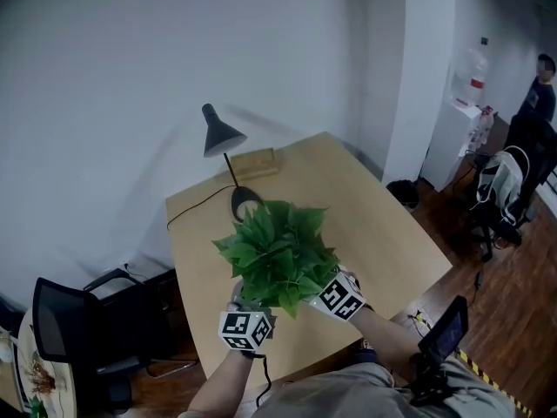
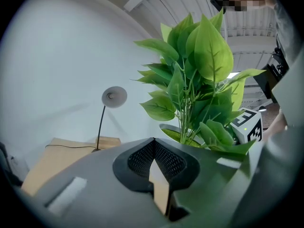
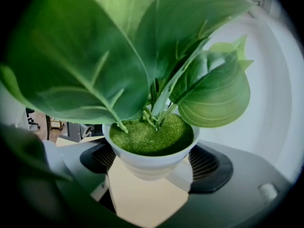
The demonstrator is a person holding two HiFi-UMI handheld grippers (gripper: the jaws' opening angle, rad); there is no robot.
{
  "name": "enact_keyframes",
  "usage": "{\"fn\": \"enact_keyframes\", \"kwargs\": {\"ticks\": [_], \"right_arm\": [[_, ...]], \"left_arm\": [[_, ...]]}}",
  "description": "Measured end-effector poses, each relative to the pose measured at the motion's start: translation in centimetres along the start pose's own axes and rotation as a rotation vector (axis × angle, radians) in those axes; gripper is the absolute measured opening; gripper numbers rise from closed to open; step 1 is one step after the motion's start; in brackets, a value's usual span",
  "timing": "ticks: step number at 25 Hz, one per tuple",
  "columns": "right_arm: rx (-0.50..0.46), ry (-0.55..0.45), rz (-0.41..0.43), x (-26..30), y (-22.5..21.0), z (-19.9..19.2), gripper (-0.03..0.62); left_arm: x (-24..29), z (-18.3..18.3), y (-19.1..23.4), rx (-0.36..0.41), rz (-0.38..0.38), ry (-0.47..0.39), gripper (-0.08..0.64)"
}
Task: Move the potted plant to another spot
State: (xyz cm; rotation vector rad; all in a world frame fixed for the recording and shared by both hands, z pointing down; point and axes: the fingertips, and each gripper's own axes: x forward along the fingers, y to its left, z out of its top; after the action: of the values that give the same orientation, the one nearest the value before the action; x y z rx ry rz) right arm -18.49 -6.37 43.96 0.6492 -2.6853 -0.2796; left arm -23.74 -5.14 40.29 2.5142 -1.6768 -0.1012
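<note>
Right tongs (image 3: 151,161): clamped on potted plant (image 1: 278,251) (lifted, I judge).
Left tongs (image 2: 153,148): clenched, empty.
Remaining: set-down on bench (image 1: 374,207).

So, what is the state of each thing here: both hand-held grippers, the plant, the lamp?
Left hand-held gripper, shut, empty.
Right hand-held gripper, shut on the potted plant at its white pot.
Potted plant, upright, held by its pot.
Desk lamp, upright on the table, seems unlit.
</note>
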Motion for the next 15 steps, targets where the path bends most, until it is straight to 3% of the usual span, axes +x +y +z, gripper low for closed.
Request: {"fn": "enact_keyframes", "kwargs": {"ticks": [5, 10, 15], "right_arm": [[-0.013, 0.002, 0.058, -3.1, -7.1, -4.0, 0.485], [0.019, 0.021, 0.135, -6.6, -16.9, -10.3, 0.485], [0.014, 0.007, 0.154, -7.2, -17.8, -10.6, 0.485]], "left_arm": [[7.3, -1.3, -4.4, -0.017, 0.069, -0.002, -0.008], [17.4, -3.4, -10.0, -0.036, 0.145, 0.050, -0.008], [18.2, -3.3, -10.7, -0.036, 0.171, 0.063, -0.008]]}}
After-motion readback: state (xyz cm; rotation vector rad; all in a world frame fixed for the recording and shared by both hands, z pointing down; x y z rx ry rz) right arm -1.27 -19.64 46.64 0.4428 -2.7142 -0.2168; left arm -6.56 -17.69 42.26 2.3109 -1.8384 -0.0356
